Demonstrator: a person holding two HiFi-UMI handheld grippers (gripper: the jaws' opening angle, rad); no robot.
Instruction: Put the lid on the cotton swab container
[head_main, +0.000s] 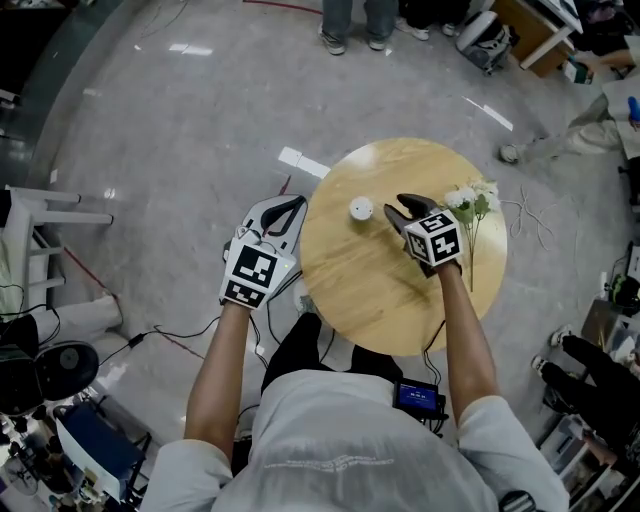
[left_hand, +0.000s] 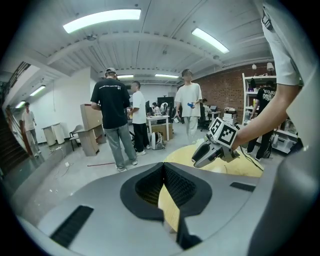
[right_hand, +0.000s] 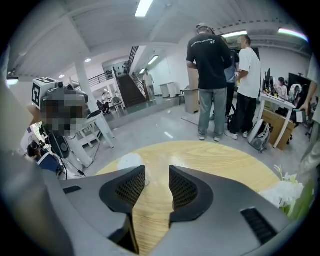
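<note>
Hovering the right gripper (head_main: 393, 205), jaws apart and empty, at three o'clock of the cotton swab container (head_main: 361, 208), seemingly lidded already, with the left gripper (head_main: 295, 205) clenched empty at nine o'clock.

Lighting: bright, even, from ceiling strips (left_hand: 102, 19). Glare: pale streaks on floor (head_main: 190, 90), far left. Shadows: soft, faint. Gripper views: strong fisheye bend, black corners, near foreground soft. Head view: sharp.
</note>
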